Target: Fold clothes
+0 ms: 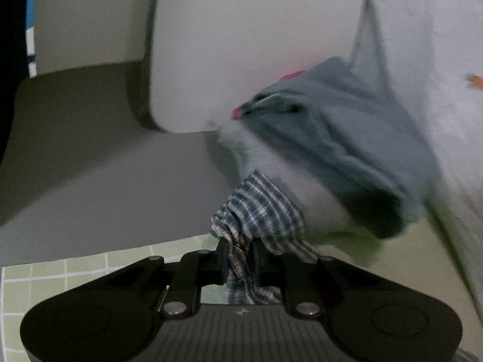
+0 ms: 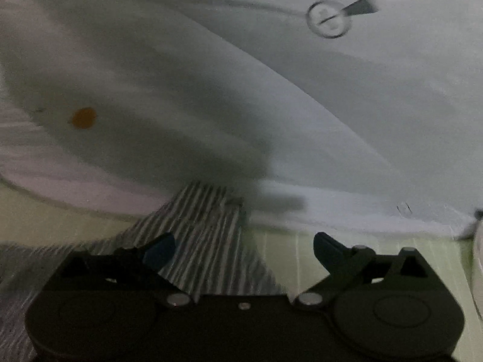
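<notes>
The left gripper (image 1: 240, 252) has its black fingers (image 1: 222, 253) drawn close together on a bunched fold of blue-and-white checked cotton cloth (image 1: 259, 211); the cloth rises just ahead of the fingertips and a tail of it hangs down between them toward the gripper body. Ahead and to the right of these fingers lies a rumpled grey-blue garment (image 1: 338, 138) with a small red trim at its near edge, resting against blurred white fabric (image 1: 422, 60) that fills the right side. Below the fingers shows a pale green tiled surface (image 1: 60, 271); whether it is a desk or a floor cannot be told. Ahead to the left stand pale grey walls (image 1: 90, 24).

The right gripper (image 2: 244, 249) has its fingers (image 2: 158, 252) spread wide apart, with nothing between them. A grey-and-white striped cloth (image 2: 205, 235) lies under and just ahead of its left finger, blurred. Beyond the fingertips a large white garment (image 2: 211, 75) spreads across the view, bearing a small orange spot (image 2: 84, 118) and a round dark printed mark (image 2: 329, 18). The green surface (image 2: 286, 256) shows between the fingers.
</notes>
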